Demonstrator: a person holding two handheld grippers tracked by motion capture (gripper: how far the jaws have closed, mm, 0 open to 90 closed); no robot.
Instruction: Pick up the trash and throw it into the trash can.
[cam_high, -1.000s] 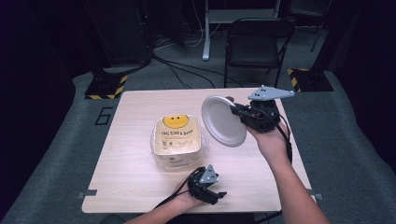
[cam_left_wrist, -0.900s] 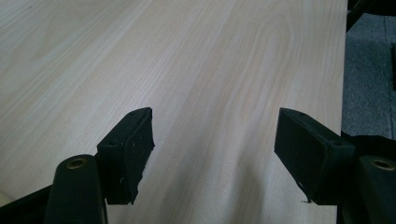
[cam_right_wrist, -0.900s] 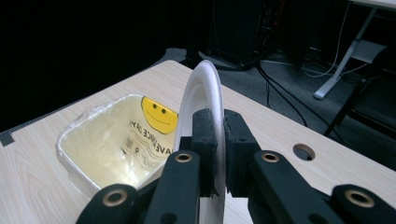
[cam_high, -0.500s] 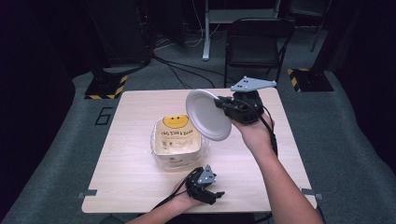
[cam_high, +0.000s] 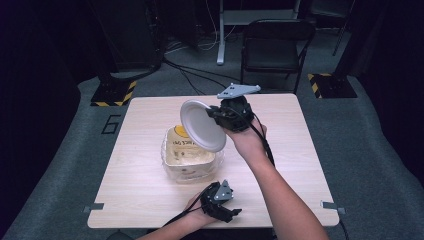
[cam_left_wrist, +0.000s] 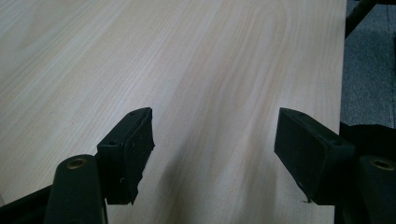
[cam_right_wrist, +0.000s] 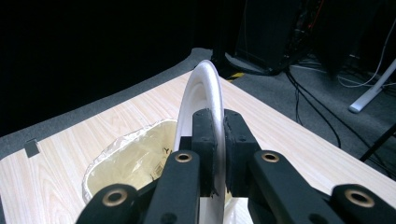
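Observation:
A white paper plate hangs on edge in the air, tilted over a cream bin lined with a clear bag and marked with a yellow smiley. My right gripper is shut on the plate's rim; in the right gripper view the plate stands edge-on between the jaws, with the bin's open mouth below and to the left. My left gripper rests low near the table's front edge, open, its pads wide apart over bare wood.
The light wooden table has its front edge close to the left gripper. A black folding chair stands behind the table. Cables and a white stand leg lie on the grey floor. Yellow-black striped floor marks flank the table.
My right gripper has carried the plate leftward from the table's right side to above the bin. The left gripper has stayed put.

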